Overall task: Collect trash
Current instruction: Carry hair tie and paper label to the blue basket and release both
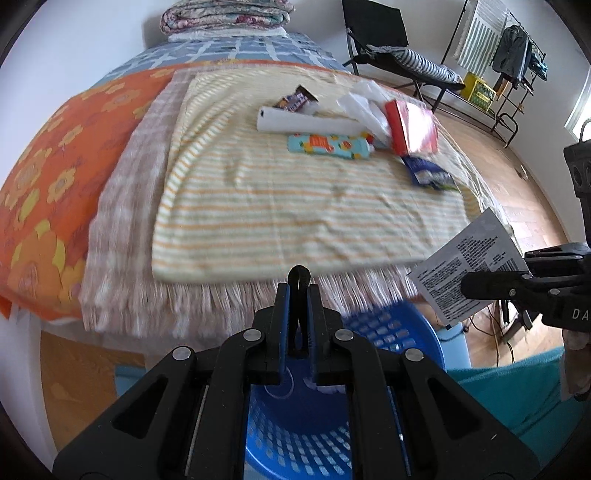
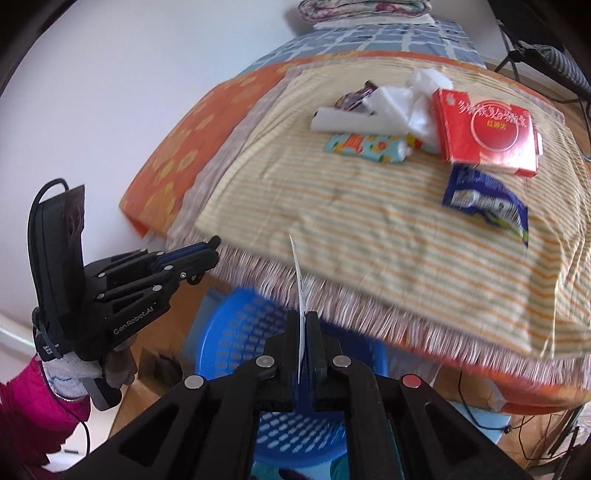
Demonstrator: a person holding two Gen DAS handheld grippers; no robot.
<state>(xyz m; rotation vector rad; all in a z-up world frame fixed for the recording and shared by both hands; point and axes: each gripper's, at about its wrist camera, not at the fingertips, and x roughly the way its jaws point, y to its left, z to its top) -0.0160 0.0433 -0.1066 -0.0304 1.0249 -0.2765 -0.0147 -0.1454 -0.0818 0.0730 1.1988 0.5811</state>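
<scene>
My right gripper [image 2: 303, 325] is shut on a thin printed white packet [image 1: 467, 258], seen edge-on in the right wrist view [image 2: 298, 280], above a blue perforated basket [image 2: 236, 332] on the floor by the bed. My left gripper [image 1: 298, 291] is shut and empty over the same basket [image 1: 391, 332]. On the striped towel [image 1: 295, 192] lie a red box [image 2: 487, 129], a blue snack wrapper [image 2: 484, 199], a teal patterned packet [image 2: 365, 147], a white roll [image 2: 343, 120], a crumpled white plastic bag [image 2: 417, 96] and a dark candy wrapper [image 2: 354, 98].
The bed has an orange flowered cover [image 1: 48, 177] and a fringed checked blanket [image 1: 122, 229]. Folded quilts [image 1: 225, 14] sit at its head. A folding chair [image 1: 391, 44] and a clothes rack [image 1: 513, 51] stand on the wood floor at right.
</scene>
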